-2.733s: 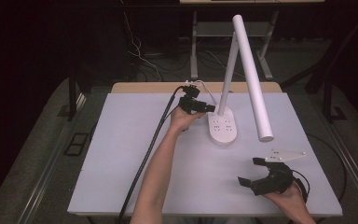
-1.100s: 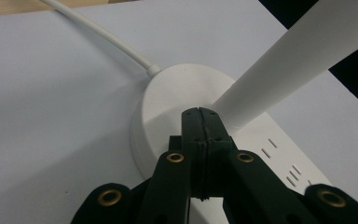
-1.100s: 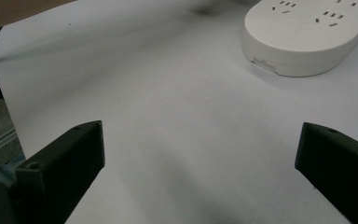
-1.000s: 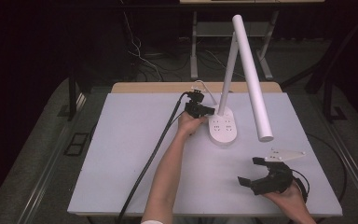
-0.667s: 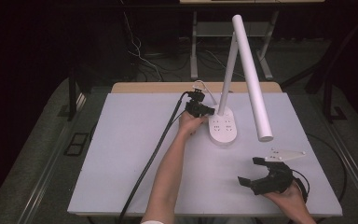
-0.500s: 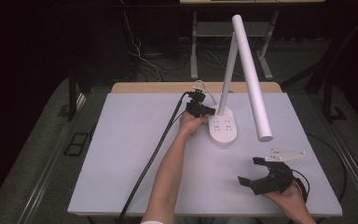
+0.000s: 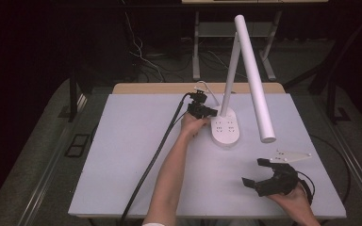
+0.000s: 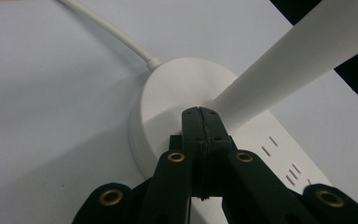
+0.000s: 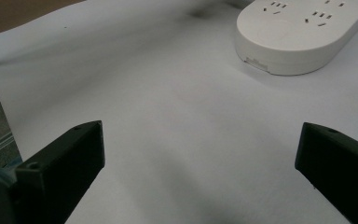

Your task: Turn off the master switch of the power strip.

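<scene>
Left tongs [image 8: 199,114] closed empty, tips pressing the desk lamp base [image 7: 225,128] by its stem, probably a switch. Right tongs [image 7: 257,172] wide open, idle on worktop [image 7: 122,155].

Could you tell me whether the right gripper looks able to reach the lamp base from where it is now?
Probably yes: the right gripper is open, and bare table lies between it and the lamp base.

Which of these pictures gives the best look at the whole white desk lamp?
The high view: it shows the whole lamp, base, stem and long tilted head. The left claw view shows its base, cord and lower stem close up; the right claw view, the socketed end of its base.
</scene>
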The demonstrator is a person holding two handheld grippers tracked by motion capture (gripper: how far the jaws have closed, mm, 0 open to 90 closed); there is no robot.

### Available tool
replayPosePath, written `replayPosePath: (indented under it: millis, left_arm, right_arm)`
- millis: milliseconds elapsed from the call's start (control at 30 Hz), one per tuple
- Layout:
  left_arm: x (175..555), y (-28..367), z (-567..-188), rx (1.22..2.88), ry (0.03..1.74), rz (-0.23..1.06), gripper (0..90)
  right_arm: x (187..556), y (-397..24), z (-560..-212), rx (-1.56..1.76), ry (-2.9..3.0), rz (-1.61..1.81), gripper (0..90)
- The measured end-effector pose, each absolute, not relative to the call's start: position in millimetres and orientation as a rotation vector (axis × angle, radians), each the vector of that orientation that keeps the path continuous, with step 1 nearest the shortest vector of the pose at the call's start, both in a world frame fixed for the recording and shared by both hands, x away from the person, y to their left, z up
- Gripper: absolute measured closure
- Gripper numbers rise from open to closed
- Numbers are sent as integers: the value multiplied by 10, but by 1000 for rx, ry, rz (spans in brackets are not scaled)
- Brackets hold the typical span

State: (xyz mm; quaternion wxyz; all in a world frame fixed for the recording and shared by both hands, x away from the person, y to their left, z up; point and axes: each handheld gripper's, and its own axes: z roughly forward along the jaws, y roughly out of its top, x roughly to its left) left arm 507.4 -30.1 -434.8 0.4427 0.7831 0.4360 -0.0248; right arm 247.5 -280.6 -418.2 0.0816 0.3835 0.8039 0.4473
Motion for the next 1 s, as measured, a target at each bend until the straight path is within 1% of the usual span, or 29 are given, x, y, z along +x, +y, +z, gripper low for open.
replayPosePath:
  millis: [167, 433, 533, 633, 667, 767, 1000]
  left_arm:
    - [5079, -308, -4365, 1916, 1100, -97, 900]
    - [5080, -311, -4374, 1913, 1119, -103, 900]
    - [5085, -286, -4403, 1873, 1128, -126, 900]
    - [5081, -290, -4395, 1877, 1124, -122, 900]
    - [5090, -273, -4385, 1849, 1118, -141, 900]
    - [5091, -249, -4372, 1864, 1111, -108, 900]
    - [5078, -199, -4326, 1841, 1093, -102, 899]
  right_arm:
    - [2470, -2794, -4177, 1145, 2401, 1338, 6]
    - [2465, -2816, -4169, 1150, 2393, 1343, 6]
    - [2457, -2815, -4164, 1152, 2392, 1344, 6]
    - [2459, -2819, -4165, 1153, 2391, 1343, 6]
    - [2462, -2824, -4167, 1155, 2390, 1345, 6]
    - [2463, -2838, -4163, 1156, 2384, 1350, 6]
    - [2471, -2850, -4167, 1156, 2381, 1350, 6]
